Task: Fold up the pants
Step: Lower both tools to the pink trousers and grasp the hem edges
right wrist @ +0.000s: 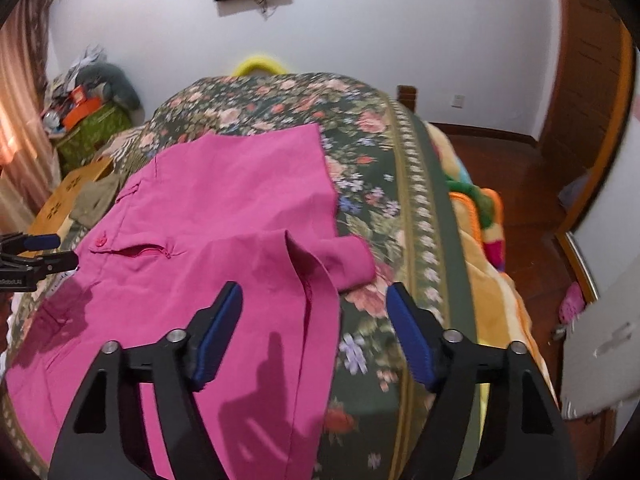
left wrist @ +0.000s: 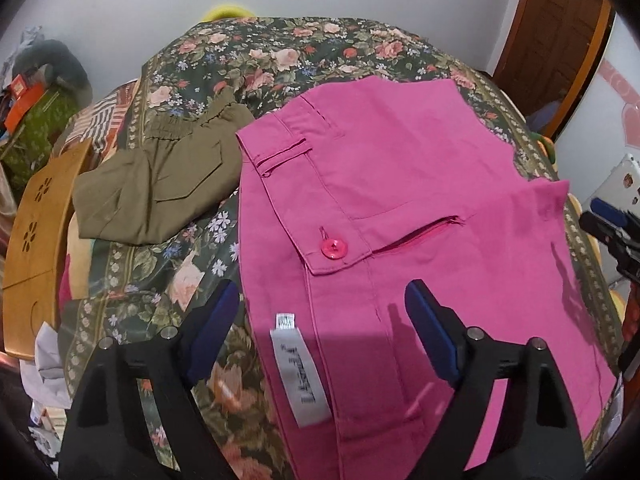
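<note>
Pink pants [left wrist: 400,208] lie folded on a floral bedspread [left wrist: 256,60], waistband to the left, with a pink button [left wrist: 334,249] and a white label [left wrist: 298,376] showing. My left gripper [left wrist: 320,316] is open and empty, hovering over the waistband edge near the label. In the right wrist view the pink pants [right wrist: 224,208] have a crumpled corner [right wrist: 344,260] at their right edge. My right gripper [right wrist: 314,312] is open and empty, just above that right edge. The left gripper also shows in the right wrist view [right wrist: 44,252], and the right gripper in the left wrist view [left wrist: 612,232].
Folded olive pants [left wrist: 160,184] lie left of the pink ones. A wooden board [left wrist: 36,236] sits at the bed's left edge. A yellow and orange blanket [right wrist: 484,232] hangs off the right side. Cluttered boxes [right wrist: 88,120] stand by the far wall.
</note>
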### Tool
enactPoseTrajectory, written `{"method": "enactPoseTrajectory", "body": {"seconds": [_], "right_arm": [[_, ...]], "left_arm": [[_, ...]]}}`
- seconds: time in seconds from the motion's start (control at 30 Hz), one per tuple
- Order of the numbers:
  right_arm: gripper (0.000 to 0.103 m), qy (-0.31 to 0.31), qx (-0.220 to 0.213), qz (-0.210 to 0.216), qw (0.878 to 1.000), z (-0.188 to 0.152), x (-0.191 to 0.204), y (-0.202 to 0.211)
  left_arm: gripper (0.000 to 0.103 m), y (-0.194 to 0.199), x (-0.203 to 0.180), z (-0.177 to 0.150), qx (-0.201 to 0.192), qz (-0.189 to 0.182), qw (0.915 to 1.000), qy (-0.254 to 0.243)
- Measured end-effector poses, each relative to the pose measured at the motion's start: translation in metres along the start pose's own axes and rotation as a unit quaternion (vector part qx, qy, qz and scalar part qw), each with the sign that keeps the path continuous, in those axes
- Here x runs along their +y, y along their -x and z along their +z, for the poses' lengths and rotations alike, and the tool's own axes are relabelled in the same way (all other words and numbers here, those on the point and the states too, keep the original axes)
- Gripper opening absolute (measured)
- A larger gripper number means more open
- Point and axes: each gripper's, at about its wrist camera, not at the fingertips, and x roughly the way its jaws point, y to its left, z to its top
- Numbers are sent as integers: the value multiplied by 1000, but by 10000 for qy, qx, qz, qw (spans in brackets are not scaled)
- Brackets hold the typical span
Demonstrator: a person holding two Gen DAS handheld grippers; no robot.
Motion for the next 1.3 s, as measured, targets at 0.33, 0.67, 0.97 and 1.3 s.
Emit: {"method": "enactPoseTrajectory", "body": {"seconds": [0.33, 0.67, 0.97, 1.3], "right_arm": [[25, 307, 290, 401, 9983, 22, -1, -39], [4, -50, 121, 398, 9991, 27, -16, -33], [28, -630, 463, 220, 9967, 27, -55, -40], [16, -492, 1076, 342, 9924, 18, -49, -88]], "left_arm": [[73, -27, 7, 0, 231, 130, 9996, -80], [74, -36, 19, -10, 275, 136, 9994, 156], [74, -9, 31, 6, -35, 6, 9994, 348], [75, -57, 31, 29, 222, 335, 9983, 424]]}}
